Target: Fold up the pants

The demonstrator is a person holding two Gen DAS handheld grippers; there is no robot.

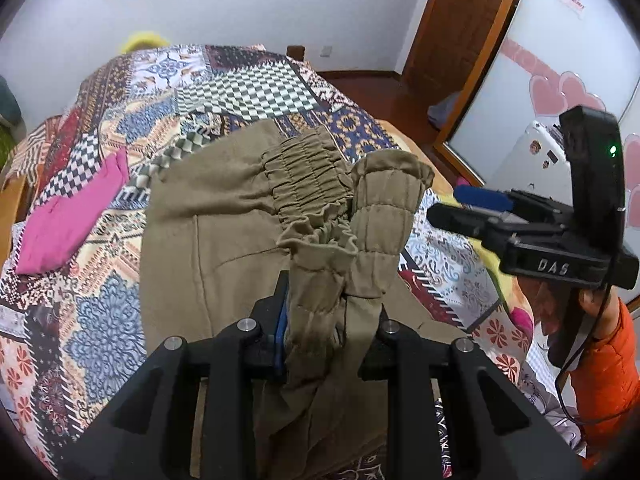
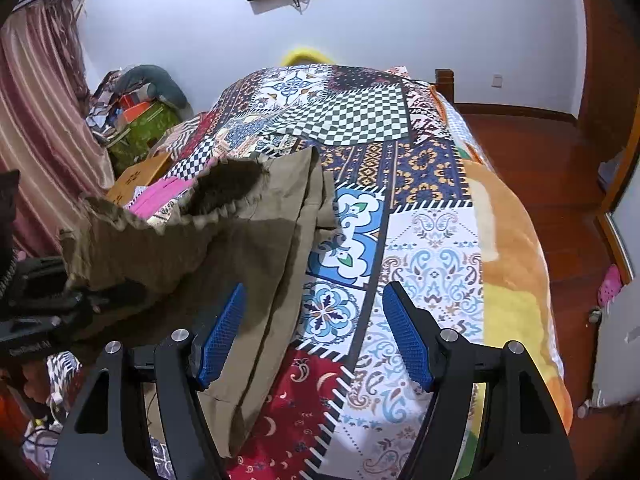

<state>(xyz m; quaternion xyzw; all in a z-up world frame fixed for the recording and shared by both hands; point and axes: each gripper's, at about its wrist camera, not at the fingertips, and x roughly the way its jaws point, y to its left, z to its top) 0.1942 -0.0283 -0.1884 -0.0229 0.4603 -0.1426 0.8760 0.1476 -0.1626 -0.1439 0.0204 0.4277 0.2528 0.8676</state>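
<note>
- At six o'clock in the left wrist view, the left gripper [image 1: 326, 320] was clenched on a bunched fold of the pants [image 1: 224, 240], the fabric packed between its jaws.
- Toward twelve o'clock from there, the gathered waistband [image 1: 312, 184] rose off the cloth and sagged over itself.
- At three o'clock the right gripper [image 1: 452, 208] hung clear of the pants, its jaws released and holding nothing.
- Farther out, the rest of the pants lay spread on the quilt [image 1: 100, 312], with a pink cloth [image 1: 72, 220] at nine o'clock.
- The pants looked light, soft and limp; I judged the thick waistband or a seam the surest hold, since a one-layer pinch could slip.
</note>
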